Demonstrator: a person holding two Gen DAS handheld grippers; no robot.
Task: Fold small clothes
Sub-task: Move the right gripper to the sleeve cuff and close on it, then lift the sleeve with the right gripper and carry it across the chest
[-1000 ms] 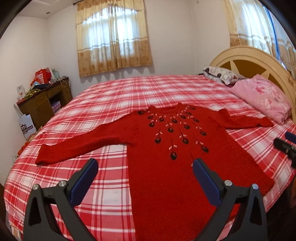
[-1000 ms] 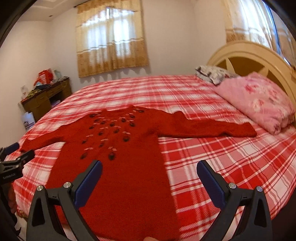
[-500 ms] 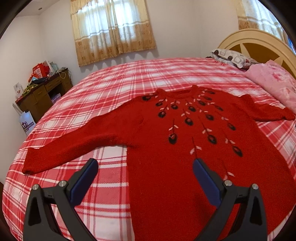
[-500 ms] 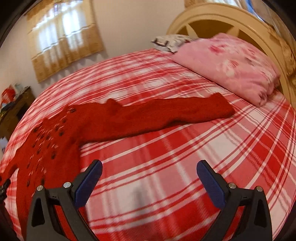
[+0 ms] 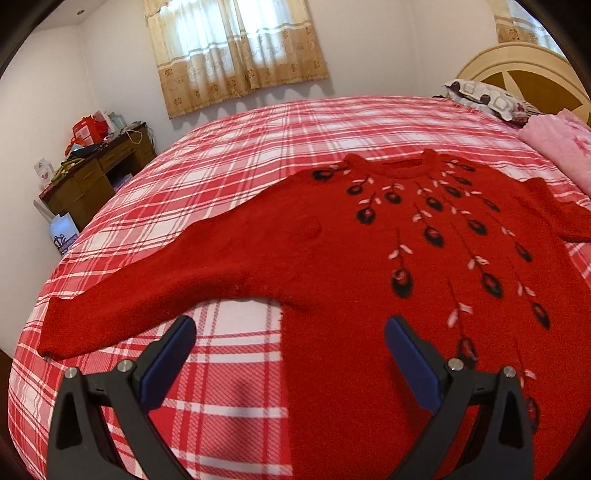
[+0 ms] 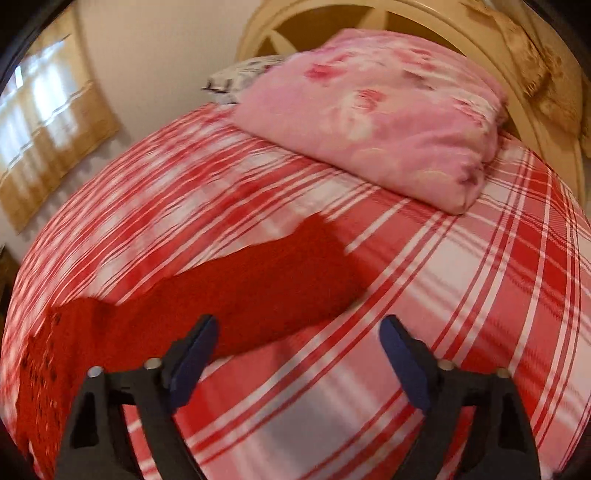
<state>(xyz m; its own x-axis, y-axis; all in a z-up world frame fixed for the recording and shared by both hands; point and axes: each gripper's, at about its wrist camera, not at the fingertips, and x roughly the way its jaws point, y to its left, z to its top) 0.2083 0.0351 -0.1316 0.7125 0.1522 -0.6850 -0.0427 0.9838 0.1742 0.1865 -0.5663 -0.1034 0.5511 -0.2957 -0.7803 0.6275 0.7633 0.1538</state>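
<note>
Left claw [image 5: 290,354] stands spread, its blue-padded fingers [image 5: 168,363] apart and pinching nothing, tilted down over the near part of the bed [image 5: 229,177]. Between its jaws lies bare plaid bedcover on one side and the body edge of the red sweater [image 5: 369,266] on the other; whether the pads touch the cloth cannot be told. Just beyond this claw the sweater's left sleeve [image 5: 140,295] stretches flat toward the bed's left edge, its cuff near that edge. Farther on, the sweater's front spreads face up with dark flower shapes and pale leaves fanning below the neckline, which points toward the bed's far side.

Right claw [image 6: 299,349] is also angled down at the bed, its jaws having just been closing, yet they stand apart with only plaid cover between them. One blue finger [image 6: 194,360] sits just in front of the right sleeve [image 6: 258,291], which runs from the sweater's body at the left of this view to a cuff near the middle of the bed; the picture is blurred. Beyond the cuff, well apart from it, a pink folded quilt [image 6: 376,114] lies at the head of the bed against the cream headboard [image 6: 480,33].

Past the bed's far left corner a brown desk [image 5: 99,173] stands by the wall, and curtains [image 5: 236,51] hang over the window.
</note>
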